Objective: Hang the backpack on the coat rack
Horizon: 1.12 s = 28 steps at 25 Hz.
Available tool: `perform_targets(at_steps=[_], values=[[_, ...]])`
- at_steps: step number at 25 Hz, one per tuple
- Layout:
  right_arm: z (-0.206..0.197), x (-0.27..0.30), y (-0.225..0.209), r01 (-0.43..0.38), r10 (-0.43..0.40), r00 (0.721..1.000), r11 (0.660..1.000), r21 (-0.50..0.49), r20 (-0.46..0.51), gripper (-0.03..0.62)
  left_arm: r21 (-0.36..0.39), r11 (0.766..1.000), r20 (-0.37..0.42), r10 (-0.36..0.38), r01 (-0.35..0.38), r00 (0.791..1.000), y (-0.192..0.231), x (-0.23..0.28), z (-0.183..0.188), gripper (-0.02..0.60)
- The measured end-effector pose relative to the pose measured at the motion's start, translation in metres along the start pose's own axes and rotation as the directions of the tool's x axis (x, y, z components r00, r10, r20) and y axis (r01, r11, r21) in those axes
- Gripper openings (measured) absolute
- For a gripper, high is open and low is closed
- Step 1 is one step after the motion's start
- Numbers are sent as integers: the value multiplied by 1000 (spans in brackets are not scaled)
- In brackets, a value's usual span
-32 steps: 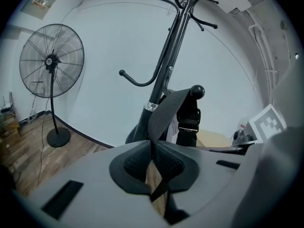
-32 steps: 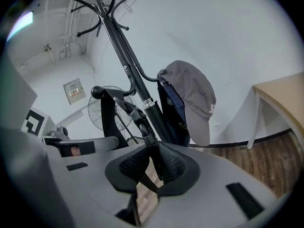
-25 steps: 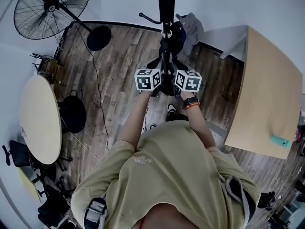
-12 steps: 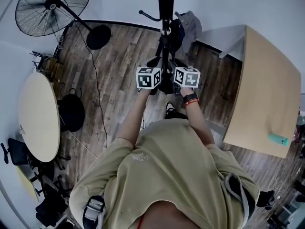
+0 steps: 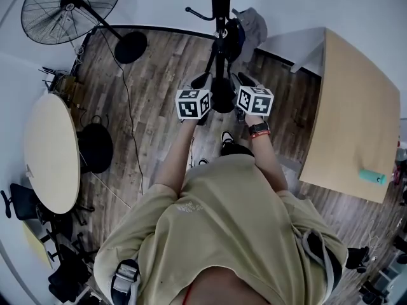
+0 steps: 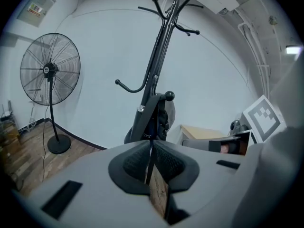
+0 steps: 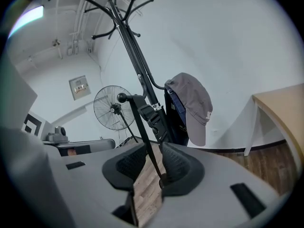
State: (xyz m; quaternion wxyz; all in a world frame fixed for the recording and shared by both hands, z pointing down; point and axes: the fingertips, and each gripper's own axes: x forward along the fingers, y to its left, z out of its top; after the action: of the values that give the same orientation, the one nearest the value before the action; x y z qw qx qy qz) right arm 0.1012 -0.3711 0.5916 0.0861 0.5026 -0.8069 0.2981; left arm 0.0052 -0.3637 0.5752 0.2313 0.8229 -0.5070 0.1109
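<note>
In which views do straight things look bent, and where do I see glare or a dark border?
Head view: strong wide-angle bending, so the straight edge of the table looks curved. Left gripper view: the pole of the coat rack bows, a black round border closes the picture, and a lamp shines at the right edge. Right gripper view: the same black border, with a bright patch of glare at the upper left.

The head view looks steeply down from above the person (image 5: 222, 234) onto the coat rack (image 5: 220, 18) just ahead. Both gripper views face the coat rack from close by, side by side, one slightly left of it, one slightly right. All three views share the coat rack.
</note>
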Motion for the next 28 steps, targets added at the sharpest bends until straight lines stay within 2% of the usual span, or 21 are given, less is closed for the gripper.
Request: perform_targets(at_steps=[6,9,15,18,25,28], values=[[8,-35,18,24,-21,998,998,-55,58,109,9,1000,71,19,-20,997,-2,-40,17,28],[12,-53,30,19,-14,996,999,-49,92,103,1,1000,113,26,-26,993,-6,-64,23,28],[24,-90,59,18,-6,985,998,-68,173,88,48,998,189,25,-35,982,-15,-111,41,28],[28,-105,71,28,-10,978,996,-86,207,71,44,999,216,17,-27,976,-15,-130,46,28],[35,-140,96,57,-21,959,991,-120,284,41,171,982,278,24,-74,960,-25,-171,59,27],[32,-148,101,93,-45,955,984,-150,294,39,176,982,287,11,-64,958,-27,-180,58,26]])
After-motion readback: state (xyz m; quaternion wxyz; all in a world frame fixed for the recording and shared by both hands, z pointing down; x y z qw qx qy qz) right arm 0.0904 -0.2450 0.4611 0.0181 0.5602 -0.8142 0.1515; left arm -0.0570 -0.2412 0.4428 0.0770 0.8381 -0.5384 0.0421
